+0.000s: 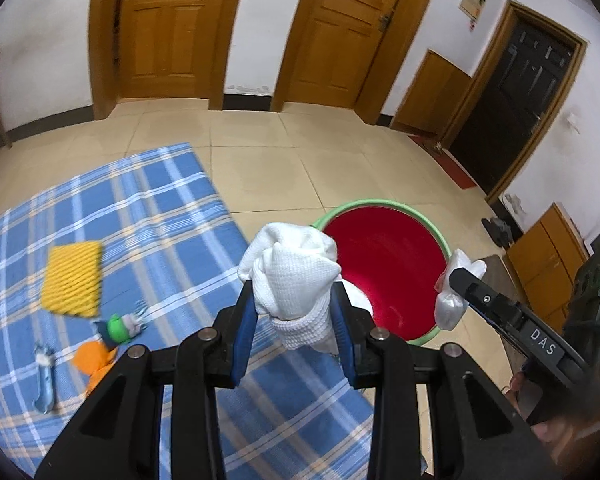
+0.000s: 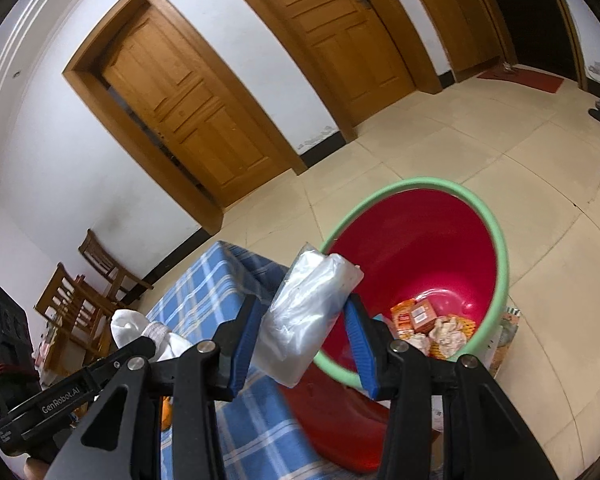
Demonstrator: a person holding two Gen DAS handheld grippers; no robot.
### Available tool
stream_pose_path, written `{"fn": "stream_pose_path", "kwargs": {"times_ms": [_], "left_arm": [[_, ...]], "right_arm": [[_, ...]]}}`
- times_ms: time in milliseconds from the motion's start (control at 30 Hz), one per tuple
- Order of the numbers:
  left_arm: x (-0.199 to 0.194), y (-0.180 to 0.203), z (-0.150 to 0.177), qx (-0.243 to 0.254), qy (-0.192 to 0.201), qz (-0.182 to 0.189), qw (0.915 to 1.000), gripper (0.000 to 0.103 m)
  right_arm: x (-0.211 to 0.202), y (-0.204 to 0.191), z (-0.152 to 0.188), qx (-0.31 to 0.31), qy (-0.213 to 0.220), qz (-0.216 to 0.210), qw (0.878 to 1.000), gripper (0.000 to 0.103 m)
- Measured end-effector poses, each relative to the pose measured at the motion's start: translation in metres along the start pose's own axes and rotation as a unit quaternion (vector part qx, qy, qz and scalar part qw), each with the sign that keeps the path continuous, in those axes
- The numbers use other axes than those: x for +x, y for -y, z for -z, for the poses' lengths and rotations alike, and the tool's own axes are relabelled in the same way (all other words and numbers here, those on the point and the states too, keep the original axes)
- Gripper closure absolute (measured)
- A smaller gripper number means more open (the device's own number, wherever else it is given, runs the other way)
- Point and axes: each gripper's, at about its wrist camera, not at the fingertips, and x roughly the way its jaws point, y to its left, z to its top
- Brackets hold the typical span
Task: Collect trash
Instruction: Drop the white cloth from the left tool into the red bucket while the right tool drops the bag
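My left gripper (image 1: pixel 296 300) is shut on a crumpled white cloth (image 1: pixel 292 272) and holds it at the near rim of a red bin with a green rim (image 1: pixel 388 264). My right gripper (image 2: pixel 304 312) is shut on a clear plastic bag (image 2: pixel 308 312) just before the same bin (image 2: pixel 496 240), which holds orange packets and crumpled paper (image 2: pixel 432 324). The right gripper and its bag also show in the left wrist view (image 1: pixel 454 292). The white cloth shows in the right wrist view (image 2: pixel 140 332).
A blue plaid cloth (image 1: pixel 148 208) covers the surface beside the bin. On it lie a yellow sponge (image 1: pixel 74 278), a green and grey wrapper (image 1: pixel 120 326), an orange scrap (image 1: pixel 94 360) and a blue wrapper (image 1: pixel 46 380). Wooden chairs (image 2: pixel 88 280) stand at the left wall.
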Motion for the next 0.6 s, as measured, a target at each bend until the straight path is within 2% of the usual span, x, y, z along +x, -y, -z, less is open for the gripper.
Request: {"fn": "stream_pose_path", "kwargs": {"times_ms": [267, 600], "left_arm": [[0.038, 0.027, -0.005, 0.025, -0.018, 0.012, 0.9995, 0.067], [0.074, 0.048, -0.004, 0.057, -0.039, 0.009, 0.9976, 0.067]], "right_arm": [[0.010, 0.037, -0.005, 0.030, -0.006, 0.026, 0.999, 0.056], [0.021, 0.074, -0.002, 0.063, -0.017, 0.053, 0.996, 0.056]]}}
